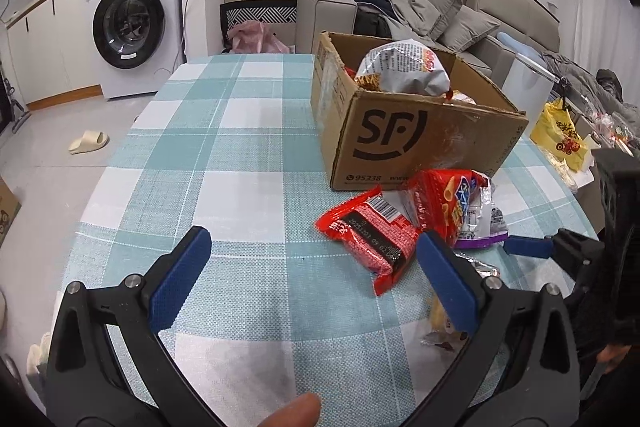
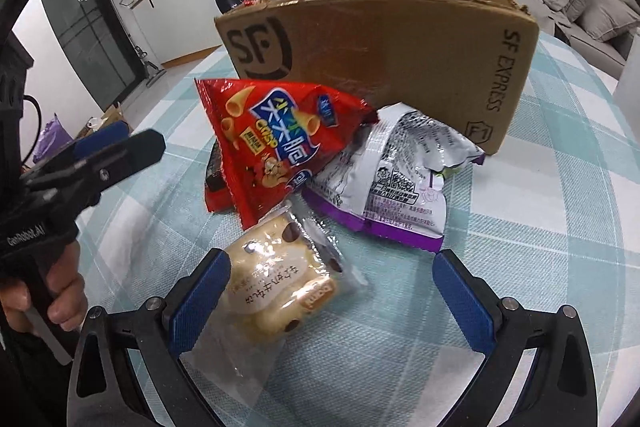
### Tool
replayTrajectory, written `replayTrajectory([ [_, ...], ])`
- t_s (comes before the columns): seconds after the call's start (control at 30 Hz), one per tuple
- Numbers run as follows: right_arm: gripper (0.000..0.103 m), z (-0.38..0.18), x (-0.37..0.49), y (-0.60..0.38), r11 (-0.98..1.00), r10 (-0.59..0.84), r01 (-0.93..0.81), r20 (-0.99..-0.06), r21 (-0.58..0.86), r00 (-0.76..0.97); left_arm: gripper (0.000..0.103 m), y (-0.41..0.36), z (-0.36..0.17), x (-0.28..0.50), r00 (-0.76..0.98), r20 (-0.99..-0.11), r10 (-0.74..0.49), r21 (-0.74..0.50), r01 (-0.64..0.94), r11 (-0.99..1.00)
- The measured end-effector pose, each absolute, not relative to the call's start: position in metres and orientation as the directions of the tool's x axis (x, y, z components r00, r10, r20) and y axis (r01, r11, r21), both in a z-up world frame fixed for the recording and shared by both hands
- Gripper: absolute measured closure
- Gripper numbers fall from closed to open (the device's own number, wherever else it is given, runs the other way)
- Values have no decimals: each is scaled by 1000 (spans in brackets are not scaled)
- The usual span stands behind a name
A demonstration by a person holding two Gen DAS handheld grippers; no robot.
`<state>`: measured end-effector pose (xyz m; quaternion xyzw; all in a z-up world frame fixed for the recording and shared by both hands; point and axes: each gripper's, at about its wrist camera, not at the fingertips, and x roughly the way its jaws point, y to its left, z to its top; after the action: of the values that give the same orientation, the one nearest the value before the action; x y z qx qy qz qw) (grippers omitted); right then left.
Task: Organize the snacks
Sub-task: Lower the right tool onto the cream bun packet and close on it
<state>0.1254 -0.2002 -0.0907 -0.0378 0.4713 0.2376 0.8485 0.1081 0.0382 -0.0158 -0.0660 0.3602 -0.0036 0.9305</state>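
Left hand-held gripper (image 1: 314, 279) is spread wide, nothing between its blue pads, hovering over the checked cloth of the desk (image 1: 224, 163); its right pad sits just beside the flat red packet (image 1: 370, 239). Right hand-held gripper (image 2: 332, 301) is also spread, straddling the clear-wrapped bun (image 2: 272, 287) — left pad close against the wrapper, though I cannot tell if it touches; right pad well apart from it. The bun lies flat on the desk, nearest the right wrist camera. Behind it, the red chip bag (image 2: 272, 139) stands tilted, its lower end overlapping the bun's wrapper and the flat red packet under it. The silver-and-purple bag (image 2: 396, 183) lies just beside the chip bag on its right, its far end against the cardboard box (image 2: 392, 55). The box stands open toward the far right of the desk and already holds snacks, with a grey-white bag (image 1: 404, 67) sticking up above its rim. All four loose snacks cluster on the desk at the box's near side. A hand (image 2: 60, 303) grips the left gripper's handle in the right wrist view.
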Motion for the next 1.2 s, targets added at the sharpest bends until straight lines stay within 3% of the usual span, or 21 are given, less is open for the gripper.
replayTrajectory([
  [0.47, 0, -91, 127, -165, 942, 276, -312, -811, 122, 515, 1, 61, -16, 110, 741, -670, -32, -151, -95, 984],
  [0.77, 0, -93, 121, -167, 922, 276, -373, -848, 101, 453, 1, 50, -19, 110, 734, -678, -40, -135, -70, 988],
  [1.07, 0, -87, 123, -182, 916, 332, -362, -836, 175, 436, 1, 39, -22, 110, 737, -676, -5, -80, -66, 995],
  [1.2, 1, -92, 113, -162, 912, 290, -397, -841, 98, 458, 1, 36, -23, 110, 740, -673, -2, -63, -55, 997],
])
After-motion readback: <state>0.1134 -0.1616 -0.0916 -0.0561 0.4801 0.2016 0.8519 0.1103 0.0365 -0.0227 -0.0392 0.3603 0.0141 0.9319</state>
